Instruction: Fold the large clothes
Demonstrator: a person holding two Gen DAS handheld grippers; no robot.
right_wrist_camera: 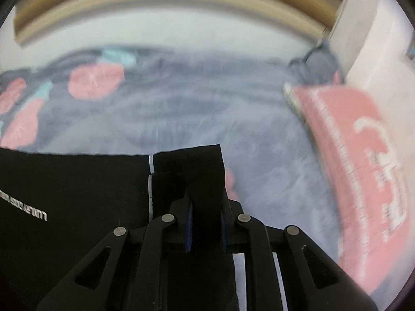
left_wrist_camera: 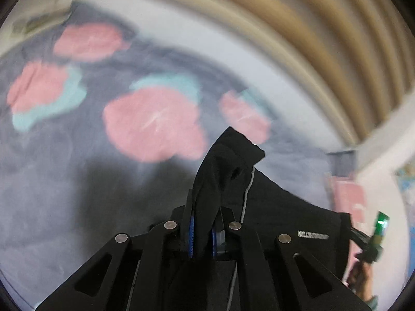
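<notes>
Above the grey bedspread (left_wrist_camera: pixel 64 194) with its pink and teal flowers, your left gripper (left_wrist_camera: pixel 203 235) is closed tight on a bunched edge of the black garment (left_wrist_camera: pixel 285 215), whose fabric peaks up between the blue-padded fingers and stretches away to the right, a thin pale drawcord (left_wrist_camera: pixel 246 194) trailing down it. Your right gripper (right_wrist_camera: pixel 206 220) is likewise clamped on a flat upright flap of the same black garment (right_wrist_camera: pixel 77 194), which spreads leftward with a line of small white lettering (right_wrist_camera: pixel 24 206). A pink pillow (right_wrist_camera: pixel 363 155) with white print lies to the right on the bed, near the wall. Tan curtains (left_wrist_camera: pixel 324 39) hang behind. The surroundings are motion-blurred.
</notes>
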